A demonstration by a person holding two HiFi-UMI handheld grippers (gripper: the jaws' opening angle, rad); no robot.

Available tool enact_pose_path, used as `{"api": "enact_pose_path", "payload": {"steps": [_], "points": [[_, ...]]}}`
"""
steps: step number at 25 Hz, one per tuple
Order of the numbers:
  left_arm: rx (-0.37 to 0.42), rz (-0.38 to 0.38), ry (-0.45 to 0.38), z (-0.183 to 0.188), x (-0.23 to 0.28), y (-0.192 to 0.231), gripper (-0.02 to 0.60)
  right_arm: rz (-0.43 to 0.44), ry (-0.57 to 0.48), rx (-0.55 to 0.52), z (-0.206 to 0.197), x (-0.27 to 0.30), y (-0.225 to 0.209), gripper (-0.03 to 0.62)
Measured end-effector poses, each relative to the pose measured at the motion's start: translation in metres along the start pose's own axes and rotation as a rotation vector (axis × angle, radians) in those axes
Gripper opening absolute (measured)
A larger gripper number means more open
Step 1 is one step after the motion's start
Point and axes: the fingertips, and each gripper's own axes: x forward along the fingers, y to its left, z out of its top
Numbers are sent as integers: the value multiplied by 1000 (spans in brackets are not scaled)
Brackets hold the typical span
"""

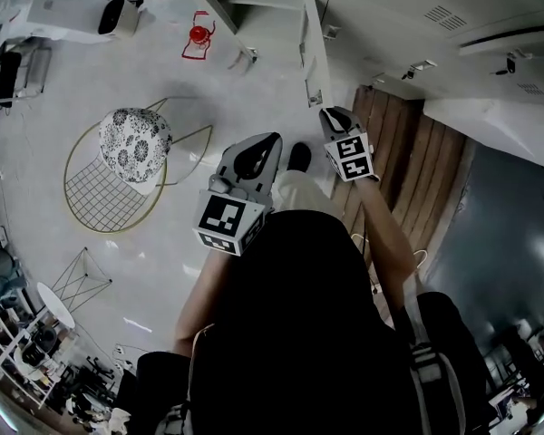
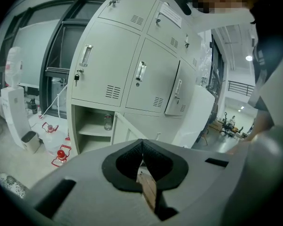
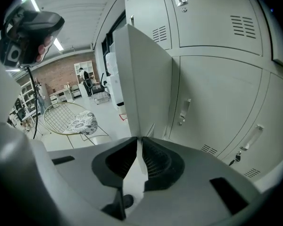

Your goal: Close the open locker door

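The open locker door (image 3: pixel 144 79) is a pale grey panel that stands edge-on right in front of my right gripper (image 3: pixel 138 140). Its lower edge runs down between the jaws, which are closed narrowly on it. From the head view the same door (image 1: pixel 313 53) sticks out of the locker bank, with the right gripper (image 1: pixel 334 116) at its outer end. My left gripper (image 1: pixel 265 143) hangs lower and to the left, away from the lockers. In its own view the left gripper (image 2: pixel 142 144) is shut with nothing in it and faces the grey locker bank (image 2: pixel 108 65).
A lower compartment (image 2: pixel 92 126) is open, with a bottle (image 2: pixel 107 121) on its shelf and a small door (image 2: pixel 125 128) ajar. A gold wire chair (image 1: pixel 118 179) with a patterned cushion stands at the left. Red-capped jugs (image 1: pixel 198 36) sit by the lockers. A strip of wooden floor (image 1: pixel 408 170) lies at the right.
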Motion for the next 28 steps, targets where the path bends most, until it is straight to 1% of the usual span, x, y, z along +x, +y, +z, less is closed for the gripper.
{"api": "enact_pose_path", "payload": {"steps": [9, 15, 21, 28], "points": [[-21, 25, -32, 2, -16, 27, 17, 4, 23, 6, 7, 10, 19, 32], [-4, 13, -47, 5, -26, 50, 17, -6, 45, 32, 14, 21, 38, 32], [-21, 10, -56, 14, -36, 84, 17, -34, 61, 71, 25, 36, 56, 32], [-28, -6, -57, 22, -49, 135, 17, -63, 69, 135, 45, 63, 81, 32]]}}
